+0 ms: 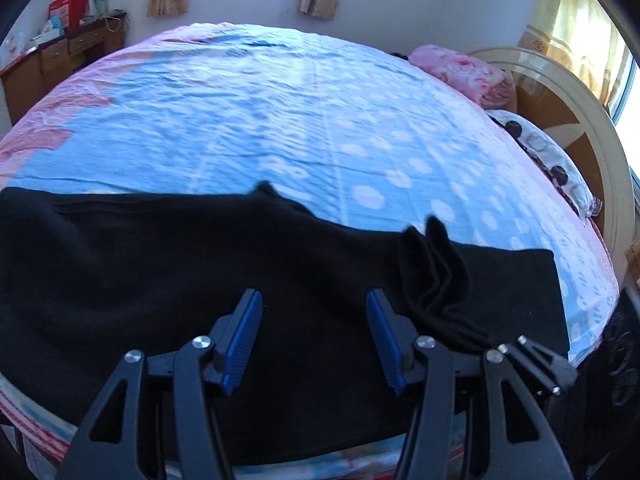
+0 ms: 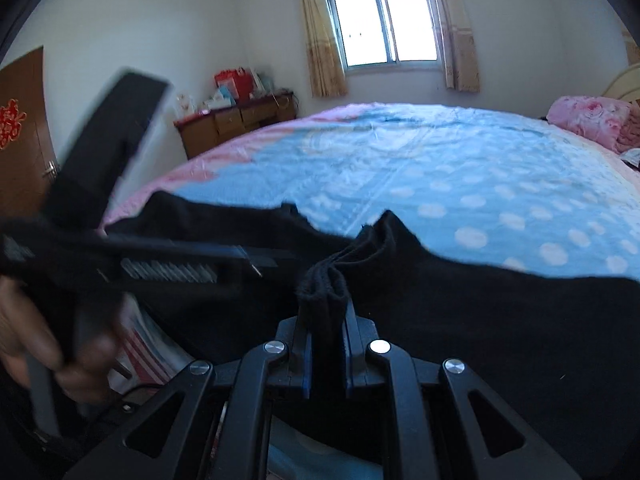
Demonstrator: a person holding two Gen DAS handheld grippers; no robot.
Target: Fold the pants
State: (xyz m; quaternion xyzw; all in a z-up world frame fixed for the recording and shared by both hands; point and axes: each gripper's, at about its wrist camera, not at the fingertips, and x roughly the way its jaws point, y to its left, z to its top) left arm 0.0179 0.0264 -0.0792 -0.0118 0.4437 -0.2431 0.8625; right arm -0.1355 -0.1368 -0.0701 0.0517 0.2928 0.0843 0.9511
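Note:
Black pants (image 1: 140, 280) lie across the near edge of a bed with a blue dotted sheet (image 1: 280, 120). My left gripper (image 1: 314, 304) is open, its blue pads (image 1: 244, 336) held just above the fabric with nothing between them. In the right wrist view my right gripper (image 2: 326, 312) is shut on a bunched fold of the pants (image 2: 324, 280) and lifts it off the bed. That raised fold shows in the left wrist view (image 1: 436, 272) to the right of the left gripper. The left gripper body (image 2: 120, 256) and the hand holding it appear blurred at the left of the right wrist view.
A pink blanket (image 1: 464, 72) and a patterned pillow (image 1: 552, 152) lie at the headboard (image 1: 600, 132) end. A wooden dresser (image 2: 236, 120) with clutter stands against the far wall by a window (image 2: 380, 24). A door (image 2: 20, 132) is at the far left.

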